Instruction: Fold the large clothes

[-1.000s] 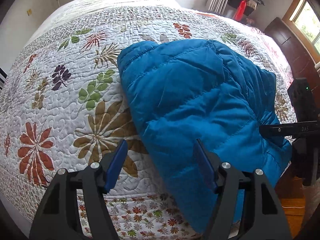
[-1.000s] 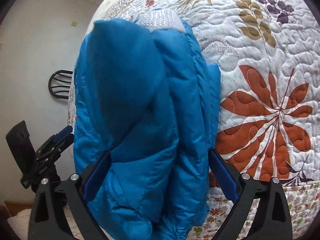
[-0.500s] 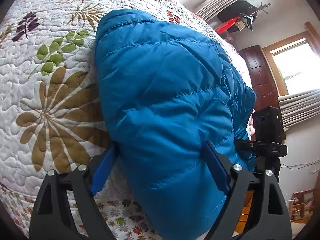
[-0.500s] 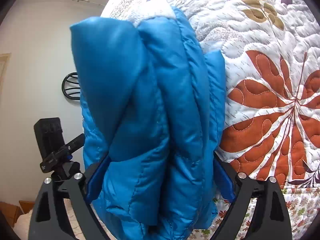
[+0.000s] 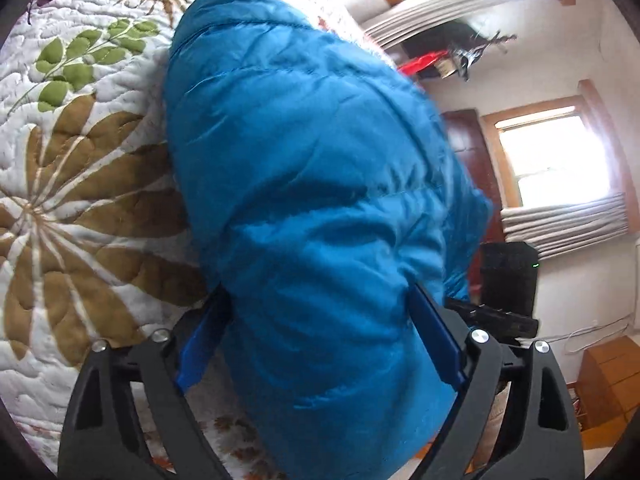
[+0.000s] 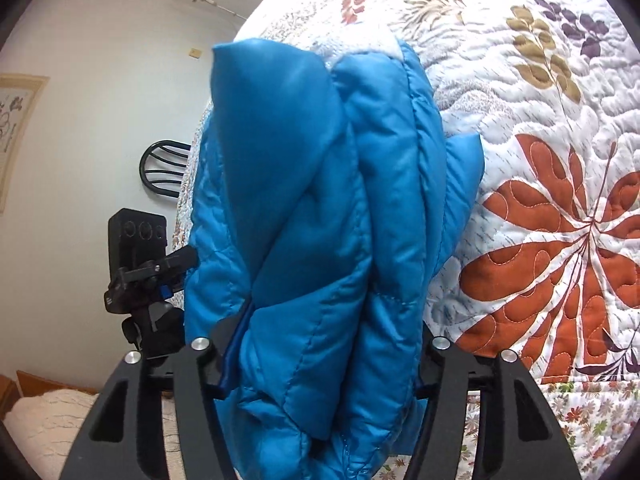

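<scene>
Quilted in white with large leaf and flower prints, the bed point(image 5: 80, 184) is seen under a blue puffer jacket point(image 5: 320, 208), which is bunched at the bed's edge and fills the middle of both views. In the left wrist view the jacket's lower end is cut off by the frame, and its right flank is blurred, so the seams there are hard to make out. In the right wrist view the jacket point(image 6: 320, 220) is folded into several thick layers, and its bottom is likewise cut off. The left hand-held gripper point(image 5: 320, 340) is spread wide, with the padded bulk filling the gap between its blue pads; the pads lie against the fabric, though how firmly cannot be told. The jaws of the right hand-held gripper point(image 6: 320, 364) have just been closing, and the folded layers are now pinched between them, the pads largely hidden by fabric. Only the left wrist view shows a window point(image 5: 556, 156), curtains point(image 5: 560, 220) and a dark wooden door point(image 5: 468, 152); only the right wrist view shows a bare wall, a framed picture point(image 6: 16, 132), a black chair back point(image 6: 162, 168), and the left hand-held gripper point(image 6: 160, 276) from outside.
</scene>
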Available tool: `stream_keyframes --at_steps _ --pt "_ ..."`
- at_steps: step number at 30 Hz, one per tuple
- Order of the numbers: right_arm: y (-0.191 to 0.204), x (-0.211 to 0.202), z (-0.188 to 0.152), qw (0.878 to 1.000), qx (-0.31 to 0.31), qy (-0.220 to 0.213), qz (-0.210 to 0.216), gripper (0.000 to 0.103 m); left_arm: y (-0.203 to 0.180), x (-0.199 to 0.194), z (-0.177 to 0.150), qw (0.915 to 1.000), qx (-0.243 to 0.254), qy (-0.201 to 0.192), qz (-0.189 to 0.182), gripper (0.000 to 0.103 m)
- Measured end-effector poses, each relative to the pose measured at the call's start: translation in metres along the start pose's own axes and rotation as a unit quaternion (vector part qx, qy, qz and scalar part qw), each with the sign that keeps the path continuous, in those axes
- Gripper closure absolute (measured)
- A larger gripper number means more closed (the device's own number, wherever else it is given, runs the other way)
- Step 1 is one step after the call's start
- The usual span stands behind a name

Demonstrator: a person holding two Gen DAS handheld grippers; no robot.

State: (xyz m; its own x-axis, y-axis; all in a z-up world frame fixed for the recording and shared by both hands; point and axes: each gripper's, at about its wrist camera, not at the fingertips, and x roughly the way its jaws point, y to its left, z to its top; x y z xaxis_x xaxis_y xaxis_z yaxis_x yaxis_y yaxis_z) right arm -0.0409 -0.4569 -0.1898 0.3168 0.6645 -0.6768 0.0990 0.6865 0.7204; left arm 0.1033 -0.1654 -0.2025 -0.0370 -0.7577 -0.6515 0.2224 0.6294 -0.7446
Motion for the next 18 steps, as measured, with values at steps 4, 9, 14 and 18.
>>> stream_keyframes --at_steps 4,9,14,18 --pt "0.005 0.000 -0.001 1.000 0.003 0.003 -0.009 0.041 0.022 0.002 -0.009 0.9989 -0.032 0.010 -0.032 0.013" --pt "0.010 0.000 0.001 1.000 0.010 0.005 -0.014 0.041 0.019 0.014 -0.013 0.9964 -0.032 0.011 -0.078 0.014" --pt "0.013 0.001 0.003 1.000 0.010 -0.015 -0.010 0.043 0.011 0.018 -0.017 0.9937 -0.030 -0.006 -0.108 0.044" --pt "0.017 -0.011 -0.009 0.999 0.008 -0.037 0.001 0.052 -0.001 0.008 -0.019 0.9928 -0.022 -0.028 -0.114 0.055"
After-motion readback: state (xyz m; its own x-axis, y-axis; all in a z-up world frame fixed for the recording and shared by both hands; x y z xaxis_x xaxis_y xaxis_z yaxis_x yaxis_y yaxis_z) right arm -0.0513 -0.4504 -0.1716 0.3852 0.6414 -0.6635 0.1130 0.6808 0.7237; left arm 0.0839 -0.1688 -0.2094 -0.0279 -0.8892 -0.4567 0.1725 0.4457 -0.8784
